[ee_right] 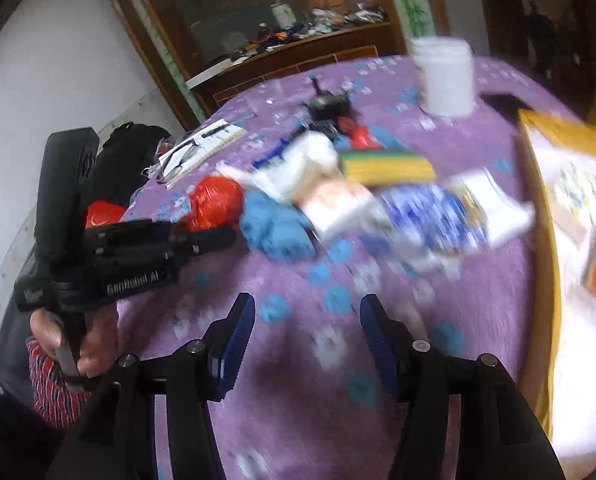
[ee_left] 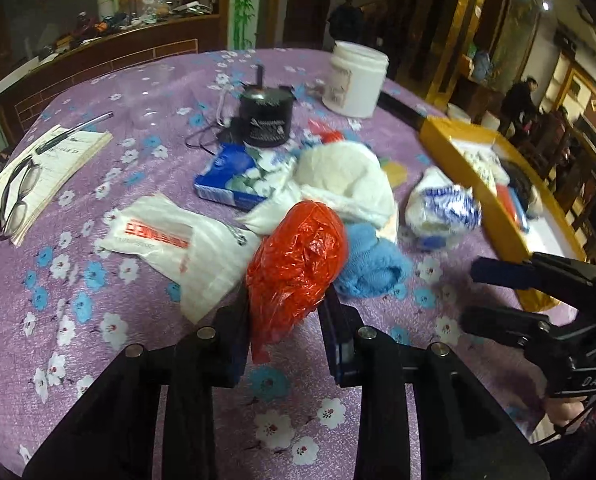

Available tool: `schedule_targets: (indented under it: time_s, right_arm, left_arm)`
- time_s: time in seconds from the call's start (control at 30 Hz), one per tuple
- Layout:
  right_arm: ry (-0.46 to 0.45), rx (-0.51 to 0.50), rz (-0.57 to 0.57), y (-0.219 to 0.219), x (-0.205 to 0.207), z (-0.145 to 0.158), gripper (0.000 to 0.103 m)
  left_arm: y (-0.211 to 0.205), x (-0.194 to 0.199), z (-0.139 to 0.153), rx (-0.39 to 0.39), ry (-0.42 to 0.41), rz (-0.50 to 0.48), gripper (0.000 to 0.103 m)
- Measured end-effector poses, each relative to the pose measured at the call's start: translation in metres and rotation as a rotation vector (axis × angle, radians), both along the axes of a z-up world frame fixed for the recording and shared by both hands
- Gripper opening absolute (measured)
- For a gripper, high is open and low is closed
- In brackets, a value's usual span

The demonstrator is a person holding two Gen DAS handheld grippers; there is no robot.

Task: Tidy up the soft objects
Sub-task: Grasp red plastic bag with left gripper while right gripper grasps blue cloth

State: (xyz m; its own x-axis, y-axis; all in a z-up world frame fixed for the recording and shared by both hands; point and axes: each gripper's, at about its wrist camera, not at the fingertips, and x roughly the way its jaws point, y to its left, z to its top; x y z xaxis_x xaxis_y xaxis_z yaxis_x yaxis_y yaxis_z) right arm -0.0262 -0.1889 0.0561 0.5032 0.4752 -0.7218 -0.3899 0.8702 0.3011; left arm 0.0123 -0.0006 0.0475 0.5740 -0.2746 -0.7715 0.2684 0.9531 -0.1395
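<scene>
My left gripper (ee_left: 286, 316) is shut on a crumpled red plastic bag (ee_left: 298, 268), held just above the purple flowered tablecloth (ee_left: 98, 300). The bag also shows in the right wrist view (ee_right: 214, 202), with the left gripper (ee_right: 214, 236) at it. Beyond it lie a blue fluffy cloth (ee_left: 372, 268), a white soft bundle (ee_left: 346, 180), a white plastic bag with red print (ee_left: 170, 240) and a blue-and-white bag (ee_left: 444, 208). My right gripper (ee_right: 306, 320) is open and empty above bare cloth; it shows at the right in the left wrist view (ee_left: 468, 296).
A yellow-rimmed tray (ee_left: 474, 176) with items stands at the right edge. A white jar (ee_left: 358, 78), a black tin (ee_left: 266, 120), a blue tissue pack (ee_left: 230, 176), a yellow-green sponge (ee_right: 388, 166), and a notebook with glasses (ee_left: 38, 176) sit on the table.
</scene>
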Motion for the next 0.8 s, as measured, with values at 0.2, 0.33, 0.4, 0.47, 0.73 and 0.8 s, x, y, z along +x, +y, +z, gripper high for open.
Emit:
schedule_targets:
  time_s: [0.2, 0.33, 0.4, 0.47, 0.73, 0.8]
  right_arm:
    - [-0.026, -0.077, 0.042, 0.044, 0.039, 0.006, 0.057]
    - [0.006, -0.108, 0.043, 0.059, 0.058, -0.011, 0.052]
    - [0.024, -0.101, 0.053, 0.060, 0.057, -0.016, 0.037]
    - [0.001, -0.101, 0.038, 0.057, 0.050, -0.012, 0.030]
    - [-0.015, -0.011, 0.018, 0.024, 0.009, -0.001, 0.026]
    - [-0.013, -0.007, -0.001, 0.016, 0.001, -0.003, 0.026]
  left_arm:
    - [0.020, 0.002, 0.006, -0.061, -0.010, 0.060, 0.028]
    - [0.025, 0.004, 0.007, -0.080, -0.001, 0.075, 0.028]
    - [0.025, 0.004, 0.007, -0.078, -0.002, 0.073, 0.028]
    - [0.022, 0.003, 0.007, -0.073, -0.005, 0.064, 0.028]
    - [0.005, -0.003, 0.006, -0.056, -0.019, -0.005, 0.028]
    - [-0.004, -0.006, 0.006, -0.044, -0.024, -0.029, 0.028]
